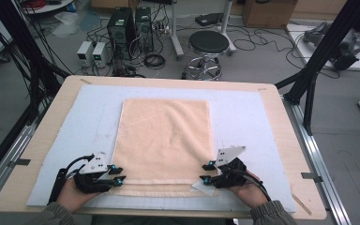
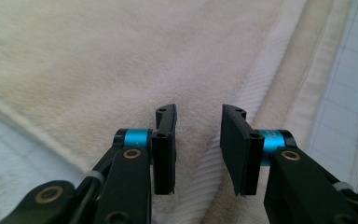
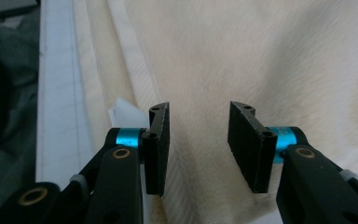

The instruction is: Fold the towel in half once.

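I have a pair of tongs in each hand, both down at the near end of a peach-coloured towel (image 1: 164,140) that lies flat on the white mat (image 1: 243,117) covering my wooden desk (image 1: 281,122). The towel sits roughly in the middle of the mat, long side running away from me, and its near end is folded over so that a paler hem band (image 1: 154,190) shows beneath the top layer.

My left tongs (image 1: 118,175) are at the towel's near left corner, tips pointing inward over the edge. From the left gripper view the left tongs (image 2: 197,140) stand released — the two black pads are apart, with only the ribbed hem (image 2: 261,93) and the fluffy pile of the towel lying below the gap, nothing pinched between them.

My right tongs (image 1: 207,172) are at the near right corner, mirrored against the left ones. In the right gripper view the right tongs (image 3: 198,140) are likewise released — a clear gap between the pads, towel cloth under it, not gripped. A small white tag (image 3: 126,112) pokes out from the towel's edge just beside one pad, and the same white tag (image 1: 201,187) lies on the mat by the corner in the high view.

Beyond the desk a black round stool (image 1: 208,44) stands on the floor
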Demonstrator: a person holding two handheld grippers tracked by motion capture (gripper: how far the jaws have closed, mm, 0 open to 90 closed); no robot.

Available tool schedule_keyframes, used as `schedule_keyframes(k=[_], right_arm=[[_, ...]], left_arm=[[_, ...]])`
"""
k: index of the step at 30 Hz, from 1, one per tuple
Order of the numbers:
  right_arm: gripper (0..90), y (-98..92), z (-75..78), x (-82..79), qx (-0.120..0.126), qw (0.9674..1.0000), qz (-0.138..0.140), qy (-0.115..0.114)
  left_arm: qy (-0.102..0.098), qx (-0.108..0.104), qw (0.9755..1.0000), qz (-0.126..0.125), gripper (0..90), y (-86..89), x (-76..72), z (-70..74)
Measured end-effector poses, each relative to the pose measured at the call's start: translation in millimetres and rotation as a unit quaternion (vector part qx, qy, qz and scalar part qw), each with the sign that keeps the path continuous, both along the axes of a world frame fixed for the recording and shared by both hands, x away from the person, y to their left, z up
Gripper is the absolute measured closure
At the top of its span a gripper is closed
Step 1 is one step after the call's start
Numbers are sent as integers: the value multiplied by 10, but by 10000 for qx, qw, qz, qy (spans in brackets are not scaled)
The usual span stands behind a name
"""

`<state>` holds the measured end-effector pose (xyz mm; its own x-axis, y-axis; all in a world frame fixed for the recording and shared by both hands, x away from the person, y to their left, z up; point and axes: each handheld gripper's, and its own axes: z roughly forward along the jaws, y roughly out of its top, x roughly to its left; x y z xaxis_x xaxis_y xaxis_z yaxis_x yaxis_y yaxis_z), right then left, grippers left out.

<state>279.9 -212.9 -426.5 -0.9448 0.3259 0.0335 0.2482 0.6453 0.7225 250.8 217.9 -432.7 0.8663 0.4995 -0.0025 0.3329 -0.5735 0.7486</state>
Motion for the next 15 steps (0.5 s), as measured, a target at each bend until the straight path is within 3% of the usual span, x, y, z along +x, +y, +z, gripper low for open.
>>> schedule_keyframes(k=[2,5,7,9,12,15], right_arm=[[625,40,-78,13,-197,9998,94,27],[754,55,-88,36,-156,9997,181,27],[833,66,-87,58,-104,9996,254,44],[851,74,-70,65,-125,9996,254,25],[856,66,-24,42,-89,9996,250,4],[857,34,87,14,110,9996,257,-82]], left_arm=[[15,5,10000,-71,699,-25,8,-39],[-45,42,9999,-93,822,-45,14,-36],[-59,66,9999,-72,850,-59,10,-23],[-96,75,9999,-55,859,-53,-1,-5],[-183,-70,9998,9,861,-11,-32,59],[-360,-227,9991,62,862,39,-80,165]])
